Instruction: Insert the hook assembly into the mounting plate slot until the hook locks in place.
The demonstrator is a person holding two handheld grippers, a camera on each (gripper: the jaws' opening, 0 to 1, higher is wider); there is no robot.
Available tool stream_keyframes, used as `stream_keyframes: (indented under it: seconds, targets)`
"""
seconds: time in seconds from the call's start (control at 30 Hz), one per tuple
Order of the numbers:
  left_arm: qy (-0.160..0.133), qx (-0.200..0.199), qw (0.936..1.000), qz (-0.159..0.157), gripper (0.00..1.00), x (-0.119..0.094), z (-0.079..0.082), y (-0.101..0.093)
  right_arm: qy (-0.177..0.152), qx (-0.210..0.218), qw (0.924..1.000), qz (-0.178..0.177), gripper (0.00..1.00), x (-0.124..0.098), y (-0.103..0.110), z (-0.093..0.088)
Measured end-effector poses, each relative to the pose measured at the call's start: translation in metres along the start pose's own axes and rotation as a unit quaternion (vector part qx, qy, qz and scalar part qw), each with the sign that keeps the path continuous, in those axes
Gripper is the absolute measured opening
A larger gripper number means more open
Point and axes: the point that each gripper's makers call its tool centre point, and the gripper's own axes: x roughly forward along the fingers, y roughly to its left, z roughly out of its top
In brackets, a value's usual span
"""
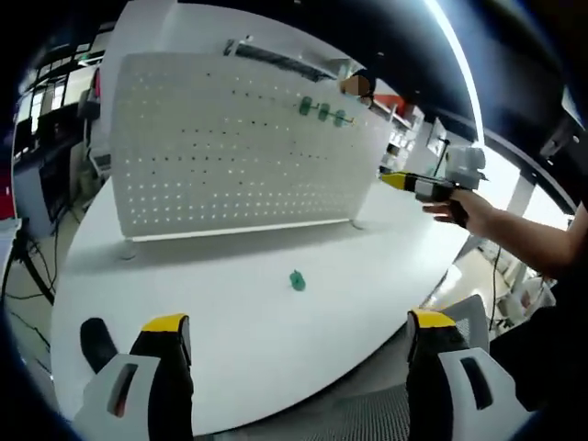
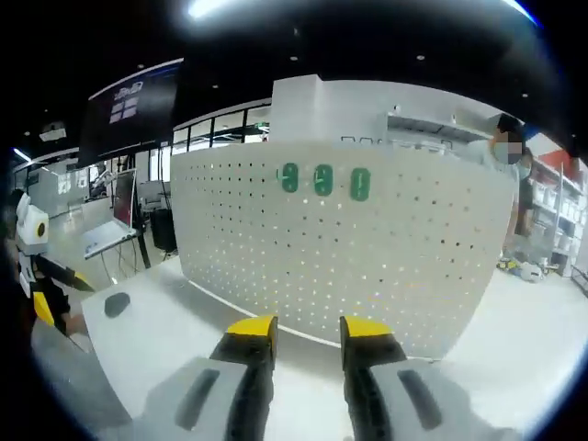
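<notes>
Big open workshop with dark ceiling and strip lights, and a white bench (image 1: 230, 303) carrying an upright perforated mounting plate (image 1: 230, 156) across its far side. Three green hooks (image 2: 322, 179) already sit in a row near the top of that plate. One loose green hook assembly (image 1: 297, 280) lies on the bench on its own, well in front of the plate and nobody's touching it.

Left tool (image 1: 299, 335) hangs low over the near edge with its jaws spread wide and empty. Right tool (image 2: 308, 335) is up facing the plate, jaws narrow with just a small gap, nothing between them. In the left gripper view you can also see it off to the right, in the person's hand (image 1: 464, 209).

So I'd say the pickup hasn't started. If it were me, I'd drop the wide left tool straight over the hook and pinch the body, leaving the insert end free. Then line it up square with a slot next to the existing row and push till it seats. Coming in tilted would probably jam it.
</notes>
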Motion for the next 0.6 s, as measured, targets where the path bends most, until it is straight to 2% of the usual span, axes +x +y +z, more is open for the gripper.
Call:
stream_keyframes:
  seconds: [0.37, 0.5, 0.6]
  targets:
    - [0.009, 0.002, 1.0000, -0.004, 1.00, -0.006, -0.009, -0.005, 0.037, 0.025, 0.9985, 0.030, 0.30, -0.027, 0.027, -0.034]
    - [0.009, 0.001, 1.0000, -0.003, 1.00, -0.010, -0.012, -0.006, 0.051, 0.023, 0.9973, 0.047, 0.31, -0.034, 0.040, -0.047]
    - [0.010, -0.005, 0.9999, -0.001, 1.00, -0.013, -0.017, -0.005, 0.080, 0.007, 0.9942, 0.072, 0.32, -0.041, 0.055, -0.061]
